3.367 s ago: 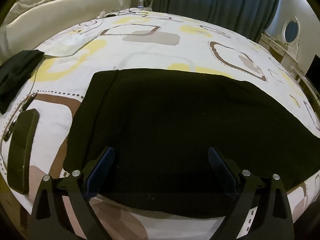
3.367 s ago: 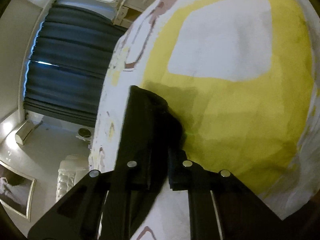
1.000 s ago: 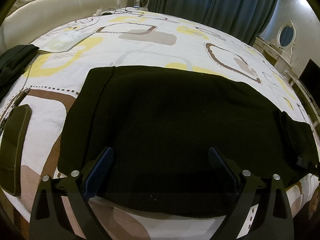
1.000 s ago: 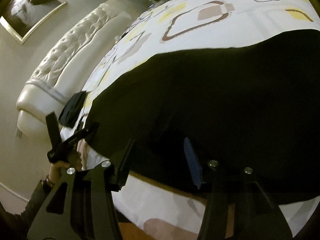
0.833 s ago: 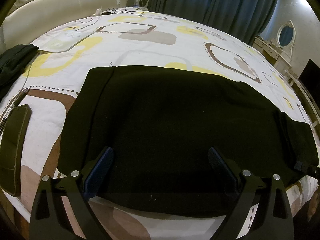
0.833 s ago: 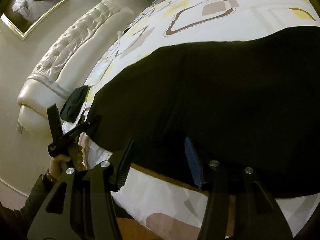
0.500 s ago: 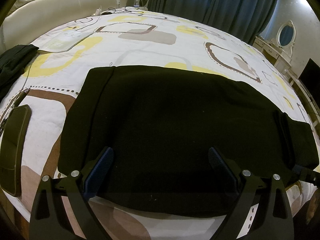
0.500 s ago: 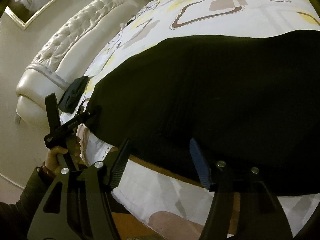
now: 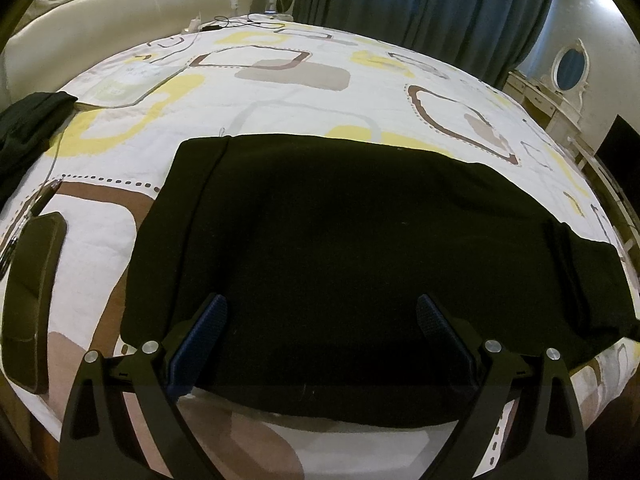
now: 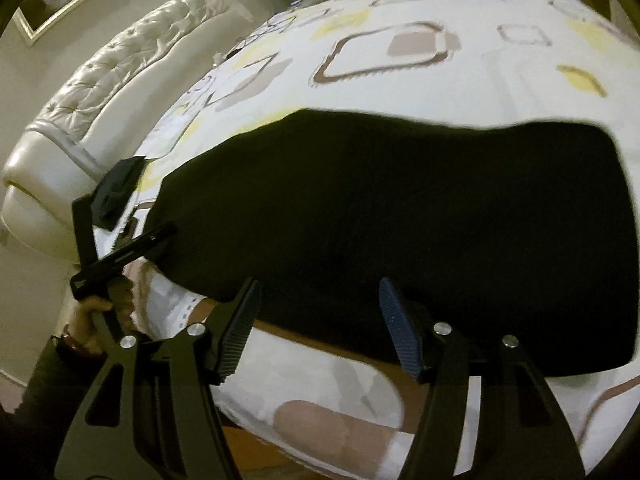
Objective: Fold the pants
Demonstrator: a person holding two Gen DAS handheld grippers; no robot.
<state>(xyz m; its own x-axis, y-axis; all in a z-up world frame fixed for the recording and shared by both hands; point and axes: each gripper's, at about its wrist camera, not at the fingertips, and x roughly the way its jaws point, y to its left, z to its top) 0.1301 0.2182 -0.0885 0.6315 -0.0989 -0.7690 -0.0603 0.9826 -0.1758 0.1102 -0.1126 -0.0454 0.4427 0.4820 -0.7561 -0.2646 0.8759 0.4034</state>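
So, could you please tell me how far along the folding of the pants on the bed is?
Partly done: the black pants lie flat on the bed as one broad panel, with their right end already turned over onto them. Nothing is in hand: the left claw and the right claw are both open above the near edge, holding nothing. What probably remains is folding the long panel across into a compact stack.

home bedroom: bed (image 9: pixel 280 92), curtains (image 9: pixel 420 4), dresser (image 9: pixel 560 96)

Left gripper (image 9: pixel 320 332) jaws wide; right gripper (image 10: pixel 320 324) jaws parted, seemingly empty.
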